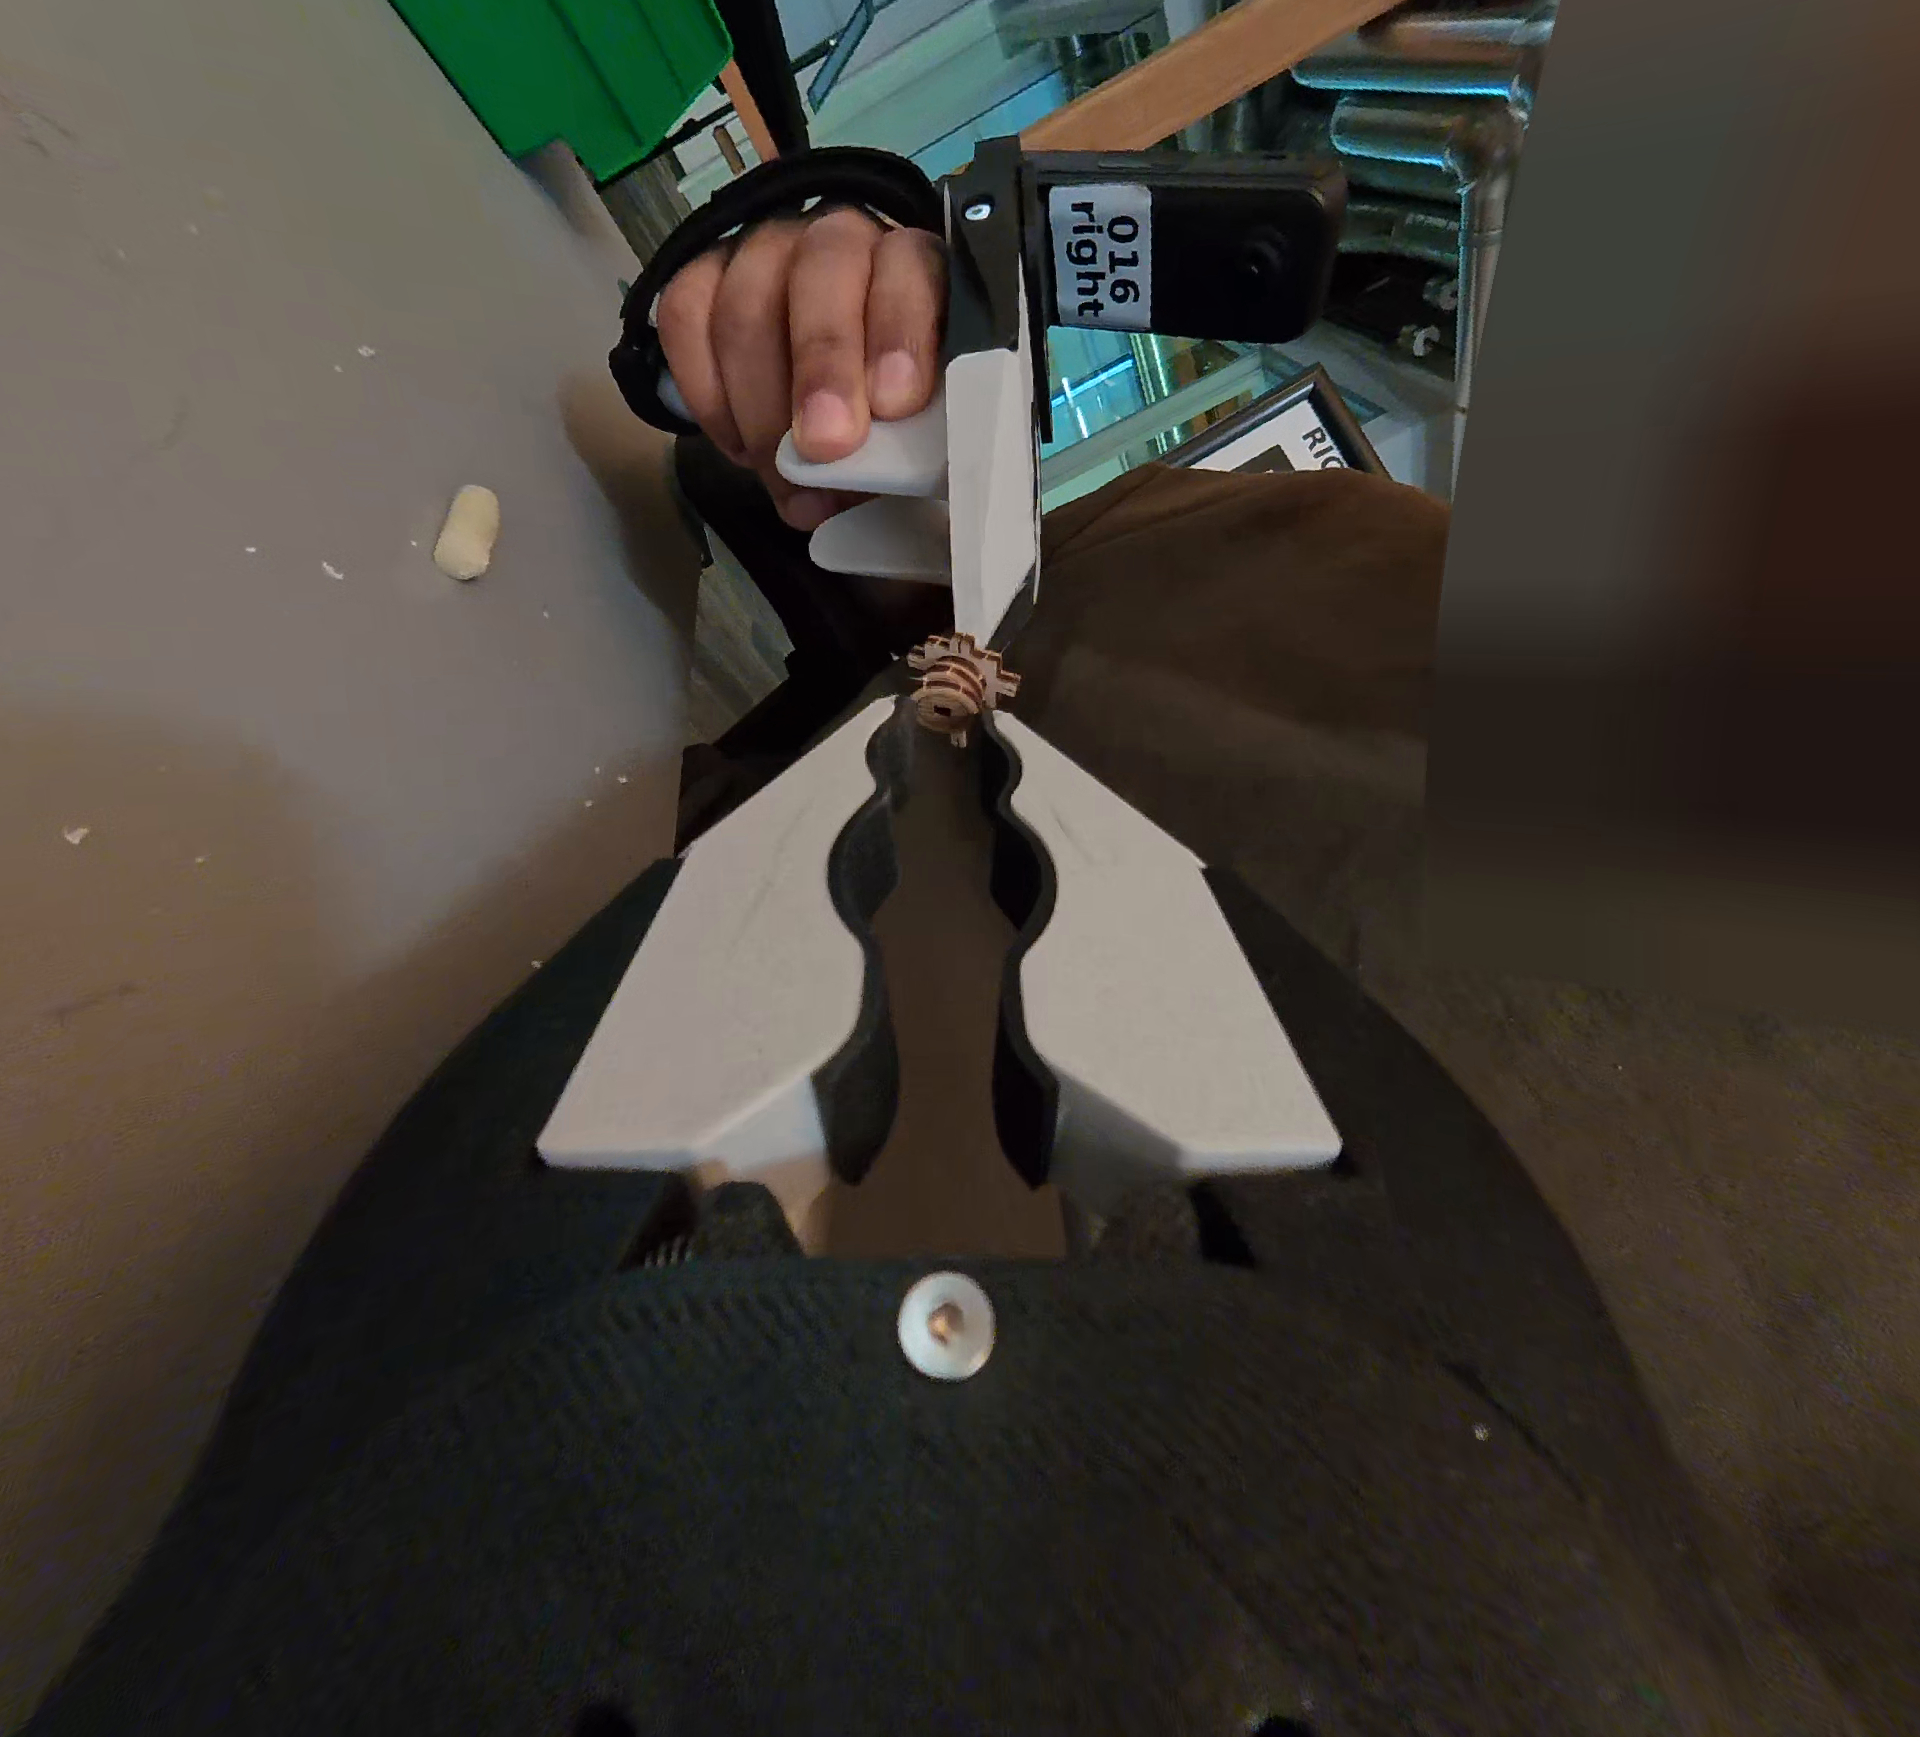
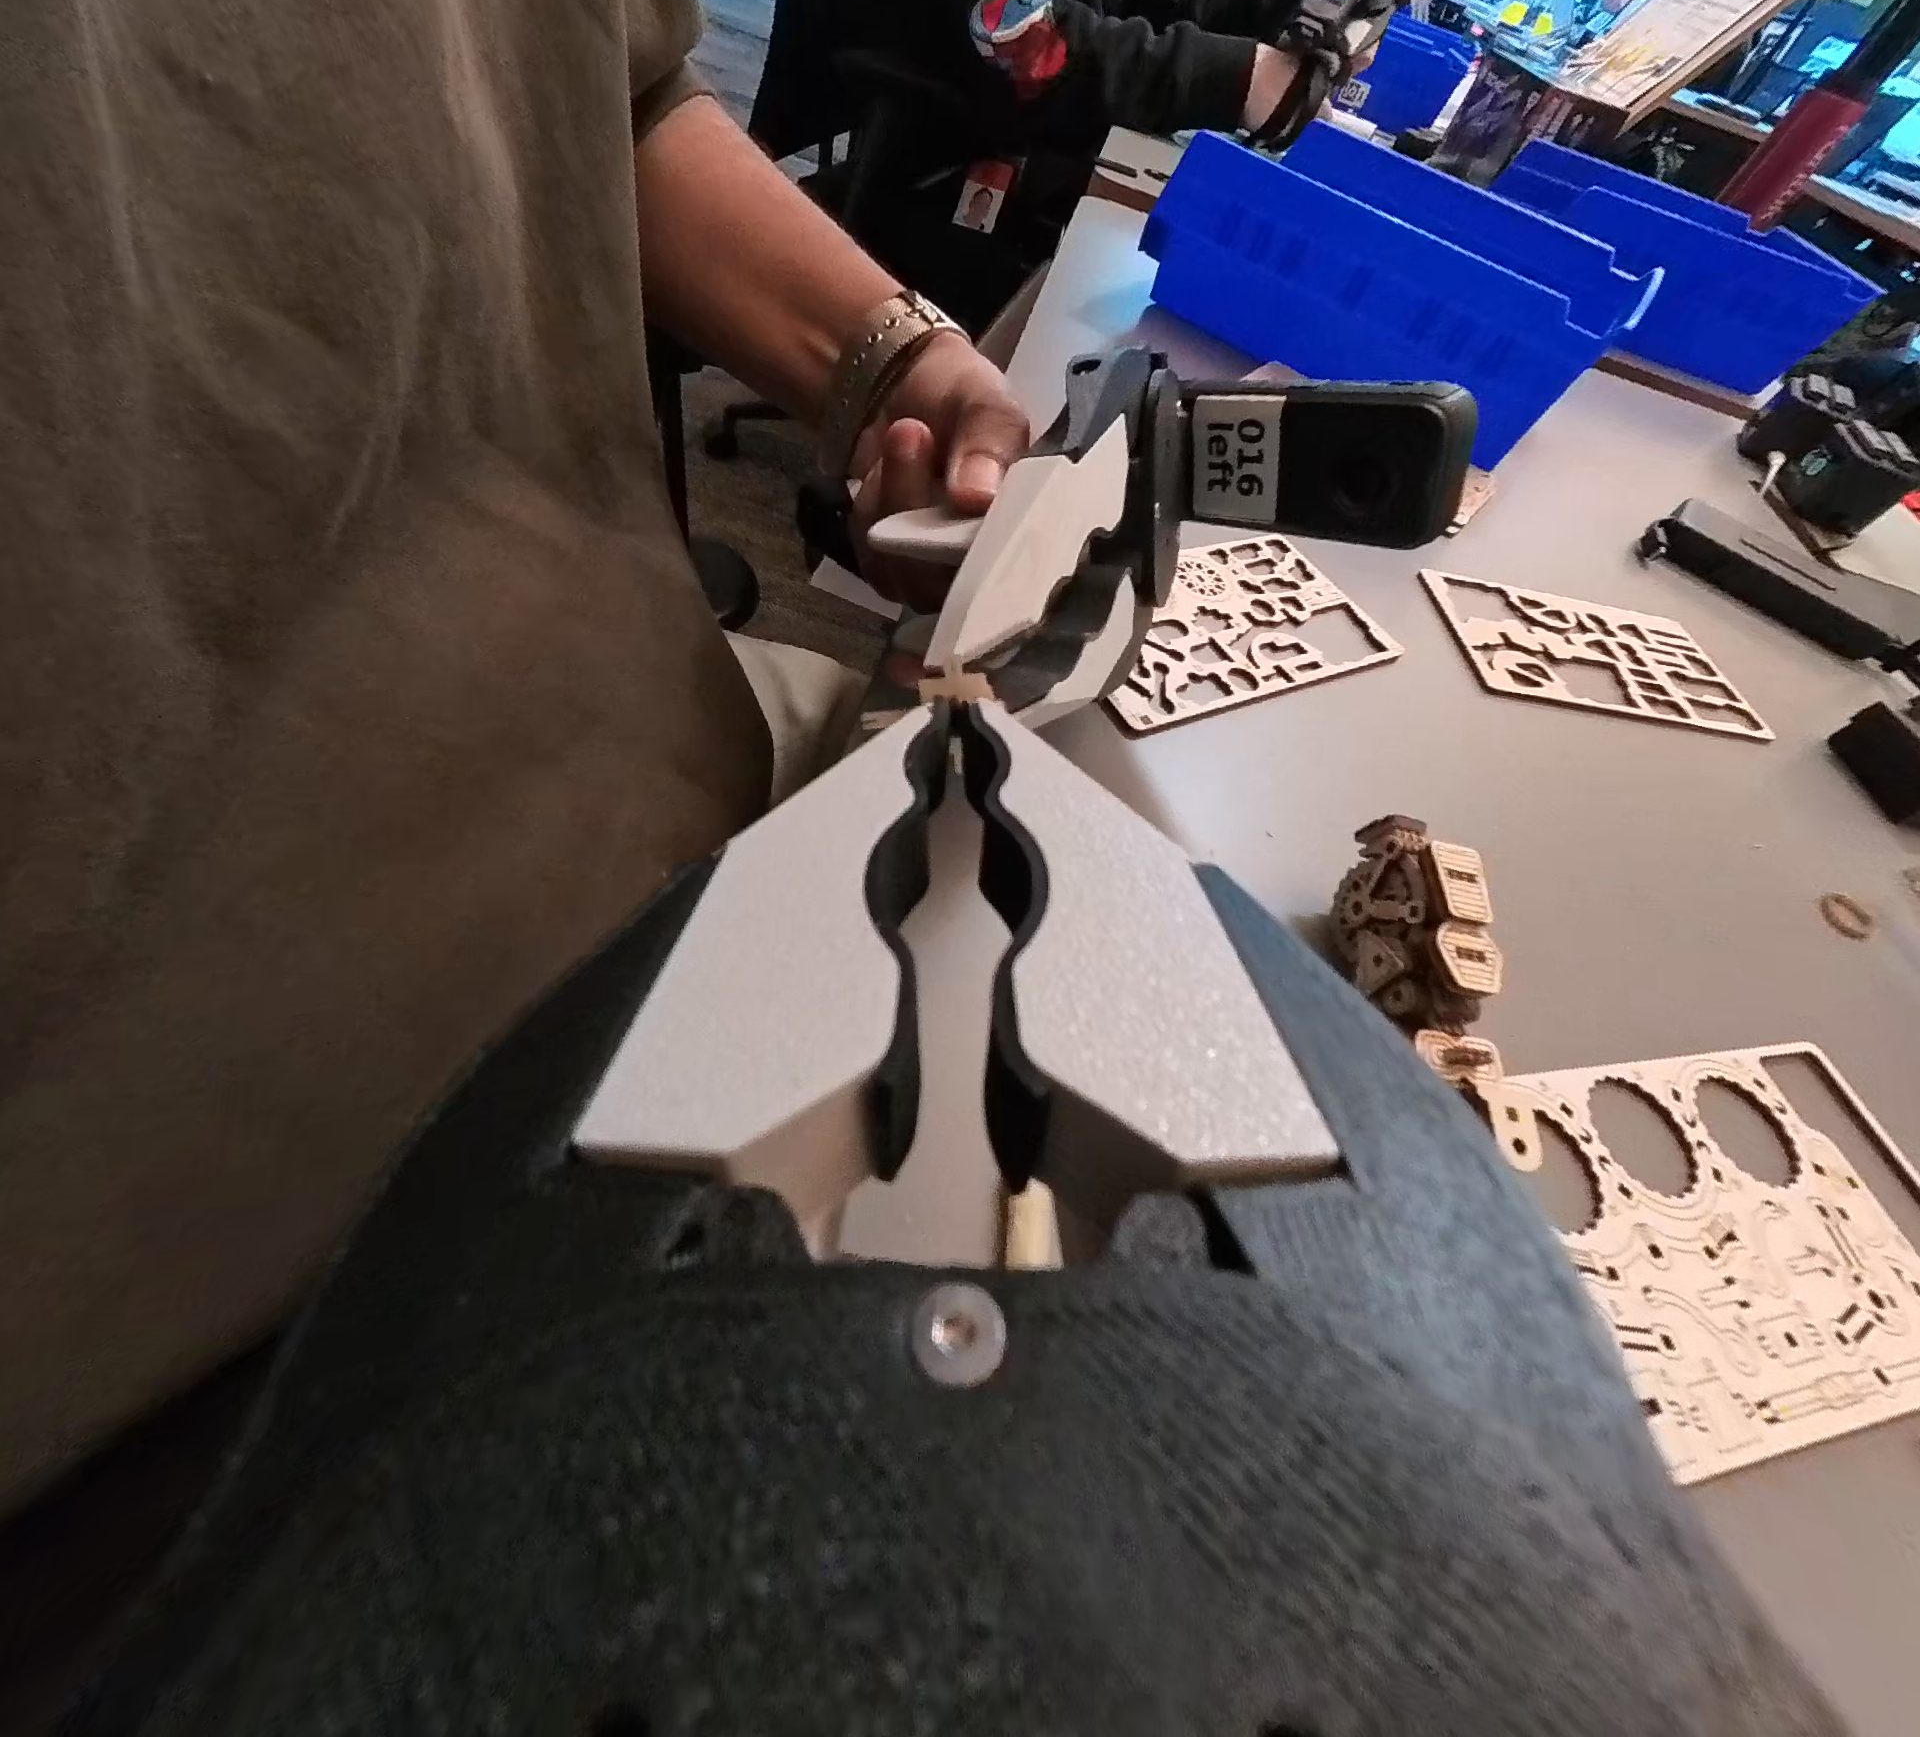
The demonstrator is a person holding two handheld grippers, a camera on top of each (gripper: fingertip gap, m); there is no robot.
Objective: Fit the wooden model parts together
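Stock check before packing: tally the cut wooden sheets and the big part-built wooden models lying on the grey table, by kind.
Cut wooden sheets: 3
Big part-built wooden model: 1
Total: 4

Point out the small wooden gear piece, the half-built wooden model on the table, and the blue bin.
small wooden gear piece [image 1: 951,685], left wrist view, on its slotted face.
half-built wooden model [image 2: 1418,924], right wrist view, on its side.
blue bin [image 2: 1382,285], right wrist view, on its near wall.
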